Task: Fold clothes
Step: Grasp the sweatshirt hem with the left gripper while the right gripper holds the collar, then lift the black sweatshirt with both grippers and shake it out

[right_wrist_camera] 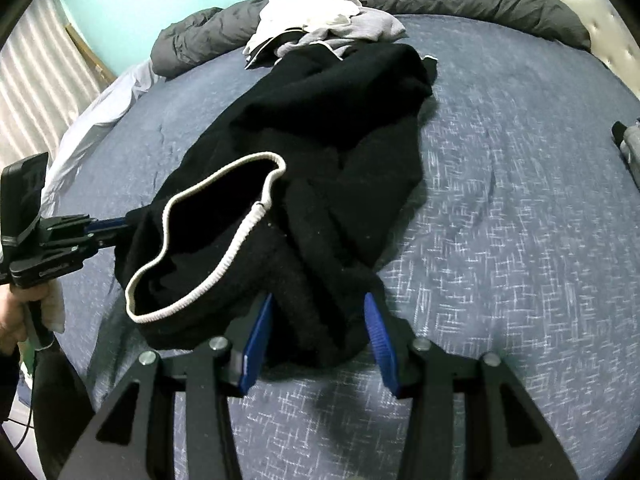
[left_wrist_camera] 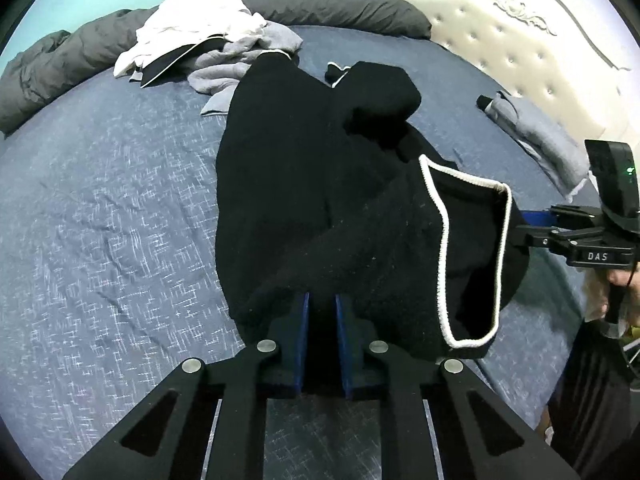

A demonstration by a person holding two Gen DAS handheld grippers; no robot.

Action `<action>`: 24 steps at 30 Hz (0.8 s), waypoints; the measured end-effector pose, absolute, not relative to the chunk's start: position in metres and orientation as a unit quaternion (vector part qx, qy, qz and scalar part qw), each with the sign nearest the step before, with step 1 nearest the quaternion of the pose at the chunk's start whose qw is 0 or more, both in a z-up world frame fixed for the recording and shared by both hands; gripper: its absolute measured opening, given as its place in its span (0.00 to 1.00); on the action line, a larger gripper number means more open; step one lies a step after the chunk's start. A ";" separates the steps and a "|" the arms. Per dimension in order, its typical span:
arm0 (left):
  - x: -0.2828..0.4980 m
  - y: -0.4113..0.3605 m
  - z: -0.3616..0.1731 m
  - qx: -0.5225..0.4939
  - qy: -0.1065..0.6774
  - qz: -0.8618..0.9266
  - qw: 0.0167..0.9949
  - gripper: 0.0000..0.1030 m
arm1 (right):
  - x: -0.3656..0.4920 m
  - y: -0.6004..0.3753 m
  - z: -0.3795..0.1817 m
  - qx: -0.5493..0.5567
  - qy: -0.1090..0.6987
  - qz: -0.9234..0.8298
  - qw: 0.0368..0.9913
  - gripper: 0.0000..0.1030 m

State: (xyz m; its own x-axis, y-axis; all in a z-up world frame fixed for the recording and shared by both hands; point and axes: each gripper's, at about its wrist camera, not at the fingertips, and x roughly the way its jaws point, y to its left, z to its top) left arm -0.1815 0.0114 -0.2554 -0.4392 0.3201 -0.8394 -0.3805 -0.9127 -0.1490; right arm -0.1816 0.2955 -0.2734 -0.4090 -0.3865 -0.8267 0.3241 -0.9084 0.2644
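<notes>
The black garment (left_wrist_camera: 304, 184) is lying on the bed (left_wrist_camera: 104, 216), its near edge gathered up between the two grippers and its far end trailing away ahead of the fingers toward the pile of unfolded clothes (left_wrist_camera: 208, 36).

The left gripper (left_wrist_camera: 322, 344) is pinching it: the blue fingers (left_wrist_camera: 301, 344) are standing nearly together with a narrow bunch of black cloth between them. The right gripper (right_wrist_camera: 318, 332) is standing with its fingers (right_wrist_camera: 256, 340) wide apart, a thick roll of the garment lying between them; whether the pads are pressing the cloth I cannot tell.

To do this step well, I judge the right fingers should be closing on a single edge, not the whole roll, level with the left grasp. Then both grippers should be drawing apart until the white-trimmed opening (left_wrist_camera: 468, 256) between them is pulled flat, before anything is folded over.

The left wrist view is showing what the right one lacks: a folded grey piece (left_wrist_camera: 536, 136) well off to the right of the fingers, lying near the headboard (left_wrist_camera: 500, 32). The right wrist view alone is showing the twisted, overlapping folds just ahead of its fingers, and the person's hand (right_wrist_camera: 16, 316) holding the left gripper's handle.
</notes>
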 end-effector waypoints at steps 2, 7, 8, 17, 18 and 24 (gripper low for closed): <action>-0.185 0.014 -0.253 -0.481 0.043 0.853 0.197 0.27 | -0.182 0.293 -0.274 0.500 -0.028 -0.838 0.216 0.46; -0.198 0.025 -0.262 -0.493 0.054 0.846 0.198 0.59 | -0.182 0.286 -0.272 0.498 -0.022 -0.837 0.225 0.46; -0.200 0.027 -0.266 -0.497 0.057 0.843 0.197 0.59 | -0.182 0.286 -0.272 0.497 -0.022 -0.837 0.226 0.46; -0.196 0.030 -0.282 -0.510 0.043 0.830 0.222 0.21 | -0.182 0.279 -0.279 0.497 -0.007 -0.831 0.248 0.30; -0.193 0.031 -0.281 -0.509 0.046 0.829 0.225 0.15 | -0.182 0.279 -0.280 0.497 -0.003 -0.832 0.247 0.19; -0.177 0.027 -0.254 -0.476 0.047 0.848 0.227 0.10 | -0.172 0.273 -0.263 0.472 0.015 -0.845 0.252 0.07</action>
State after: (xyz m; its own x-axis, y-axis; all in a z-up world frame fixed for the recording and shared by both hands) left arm -0.1768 0.0269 -0.2540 -0.4434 0.3405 -0.8291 -0.4301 -0.8924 -0.1365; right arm -0.1722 0.2728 -0.2633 -0.4268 -0.4121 -0.8049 0.4408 -0.8720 0.2128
